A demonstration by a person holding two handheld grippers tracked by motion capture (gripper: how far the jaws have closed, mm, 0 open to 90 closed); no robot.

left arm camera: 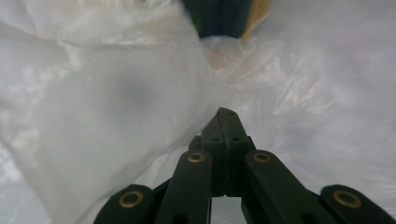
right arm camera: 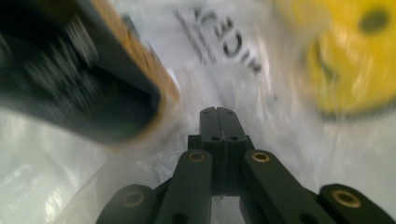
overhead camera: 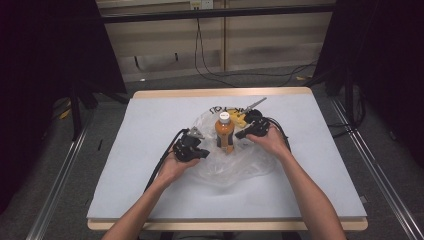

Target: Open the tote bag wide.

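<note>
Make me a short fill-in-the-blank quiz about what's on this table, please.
1. The bottle with the white cap holds a drink coloured ____.
2. The bottle stands on a clear plastic ____.
3. The jaws of the left gripper and the right gripper are both ____.
4. In the high view the bottle stands ____ the two grippers.

Missing words: orange; bag; shut; between

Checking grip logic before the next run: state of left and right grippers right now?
Left gripper: jaws shut, tips against the clear plastic bag; whether film is pinched cannot be told.
Right gripper: jaws shut, beside the orange bottle; nothing visibly held.
</note>
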